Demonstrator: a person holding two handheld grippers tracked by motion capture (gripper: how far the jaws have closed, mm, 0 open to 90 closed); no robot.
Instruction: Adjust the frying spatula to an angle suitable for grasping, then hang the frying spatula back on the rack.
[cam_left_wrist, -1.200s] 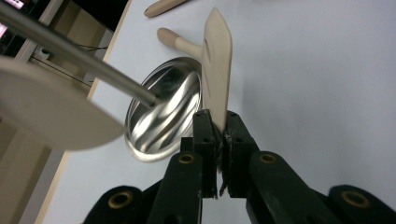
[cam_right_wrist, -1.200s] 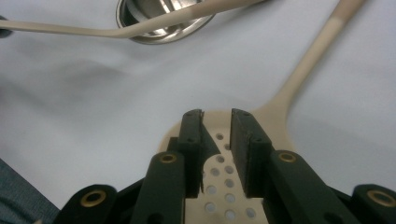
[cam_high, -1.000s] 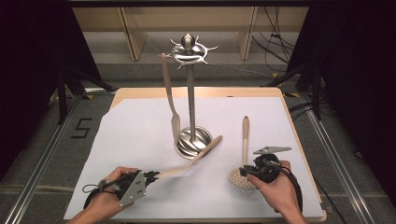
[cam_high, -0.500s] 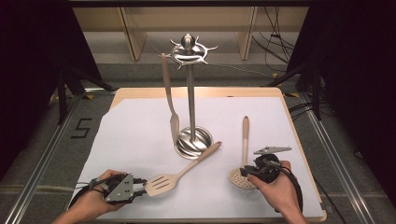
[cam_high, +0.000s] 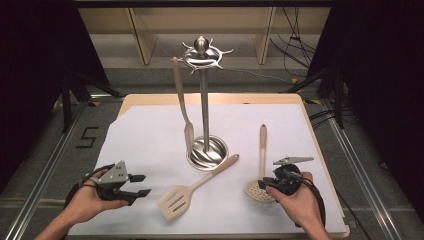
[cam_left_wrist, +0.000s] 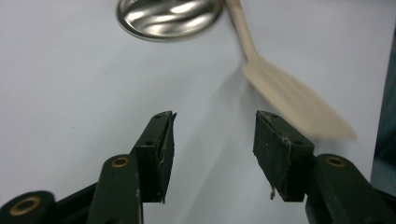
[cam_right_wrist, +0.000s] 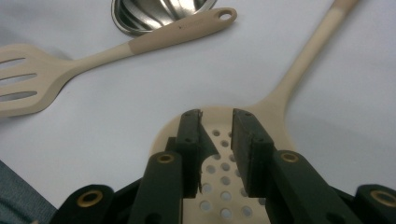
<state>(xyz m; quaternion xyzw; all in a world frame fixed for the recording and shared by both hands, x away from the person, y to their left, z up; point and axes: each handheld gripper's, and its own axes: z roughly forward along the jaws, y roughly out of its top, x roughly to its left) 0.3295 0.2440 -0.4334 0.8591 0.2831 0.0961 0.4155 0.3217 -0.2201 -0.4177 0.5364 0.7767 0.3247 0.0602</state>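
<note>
Left gripper (cam_high: 141, 185): jaws wide apart, empty, just left of slotted spatula (cam_high: 192, 190) lying flat on worktop (cam_high: 150, 135). Right gripper (cam_right_wrist: 215, 122): jaws nearly closed over skimmer (cam_high: 260, 165), pinching nothing.

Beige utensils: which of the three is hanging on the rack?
The plain beige spatula, hanging from the steel rack; the slotted turner and perforated skimmer lie flat.
</note>
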